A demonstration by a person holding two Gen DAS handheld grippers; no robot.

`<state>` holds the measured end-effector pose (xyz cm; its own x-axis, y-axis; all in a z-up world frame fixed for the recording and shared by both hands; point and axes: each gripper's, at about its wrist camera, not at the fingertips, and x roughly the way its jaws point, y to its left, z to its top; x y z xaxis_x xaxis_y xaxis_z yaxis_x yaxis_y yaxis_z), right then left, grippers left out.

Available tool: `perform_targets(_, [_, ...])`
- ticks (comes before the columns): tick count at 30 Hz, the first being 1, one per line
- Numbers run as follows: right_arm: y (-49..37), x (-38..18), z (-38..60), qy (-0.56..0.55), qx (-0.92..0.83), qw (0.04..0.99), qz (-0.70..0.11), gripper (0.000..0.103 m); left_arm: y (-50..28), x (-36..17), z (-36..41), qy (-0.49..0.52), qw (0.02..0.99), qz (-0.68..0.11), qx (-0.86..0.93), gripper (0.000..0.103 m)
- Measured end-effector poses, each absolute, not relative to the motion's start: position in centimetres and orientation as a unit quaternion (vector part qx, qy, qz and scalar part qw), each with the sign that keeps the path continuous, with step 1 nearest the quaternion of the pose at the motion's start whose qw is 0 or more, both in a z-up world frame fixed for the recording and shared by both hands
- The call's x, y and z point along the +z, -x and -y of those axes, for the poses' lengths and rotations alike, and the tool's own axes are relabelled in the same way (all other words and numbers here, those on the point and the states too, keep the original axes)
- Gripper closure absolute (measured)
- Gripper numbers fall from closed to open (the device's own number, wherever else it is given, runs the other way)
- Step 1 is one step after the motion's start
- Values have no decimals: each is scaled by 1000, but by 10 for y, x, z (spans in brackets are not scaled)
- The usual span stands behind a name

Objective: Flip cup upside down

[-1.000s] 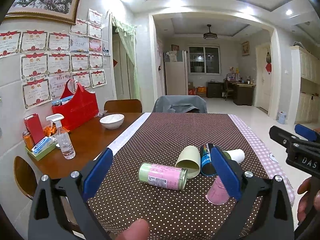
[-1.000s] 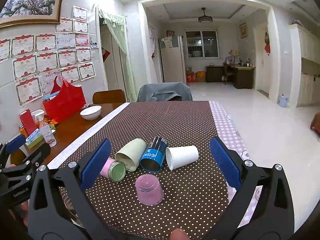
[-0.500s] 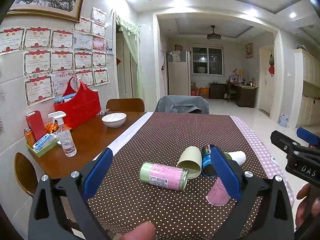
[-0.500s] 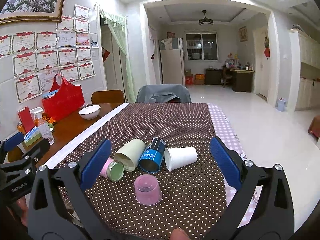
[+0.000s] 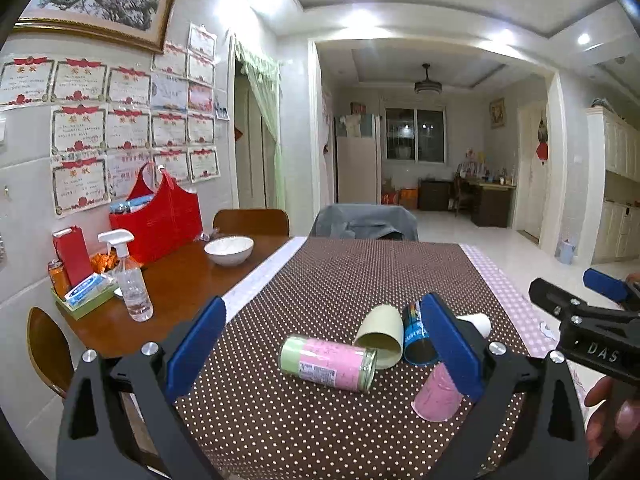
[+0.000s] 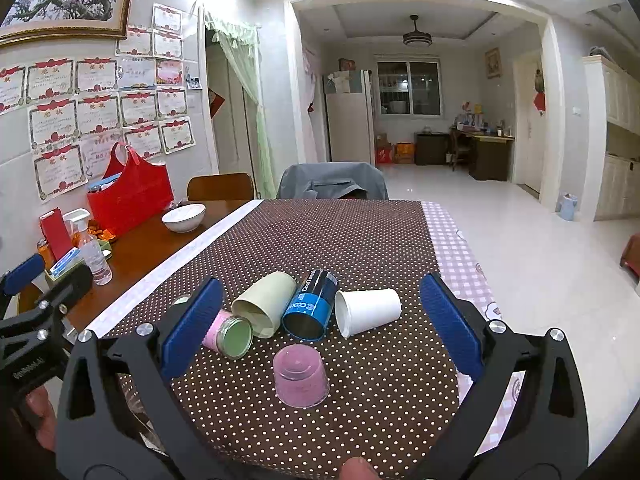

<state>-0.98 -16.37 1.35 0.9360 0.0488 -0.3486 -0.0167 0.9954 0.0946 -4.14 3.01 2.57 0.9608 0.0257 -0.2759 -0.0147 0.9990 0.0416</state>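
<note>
A pink translucent cup [image 6: 301, 378] stands upside down on the dotted brown tablecloth [image 6: 340, 240]; it also shows in the left wrist view [image 5: 438, 396], partly behind a finger. Behind it lie on their sides a pale green cup [image 6: 264, 308], a blue-black cup [image 6: 310, 310], a white paper cup [image 6: 368, 310] and a pink-and-green jar [image 6: 228, 330]. My right gripper [image 6: 318, 330] is open and empty, held above and before the cups. My left gripper [image 5: 322, 354] is open and empty, to the left of the cups.
On the bare wooden part of the table [image 5: 172, 292] at the left stand a white bowl [image 5: 229, 250], a spray bottle [image 5: 130, 280], a red bag [image 5: 158, 220] and a small tray of items [image 5: 80, 292]. Chairs [image 5: 364, 222] stand at the far end.
Both grippers have risen and drawn back a little from the cups. The cups and jar have not moved.
</note>
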Motion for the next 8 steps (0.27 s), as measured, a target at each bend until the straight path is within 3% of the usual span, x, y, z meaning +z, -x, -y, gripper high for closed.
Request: perform_targets(8, [10, 12, 163, -47, 20, 982, -181, 6, 34, 24, -28, -27, 987, -155, 24, 7])
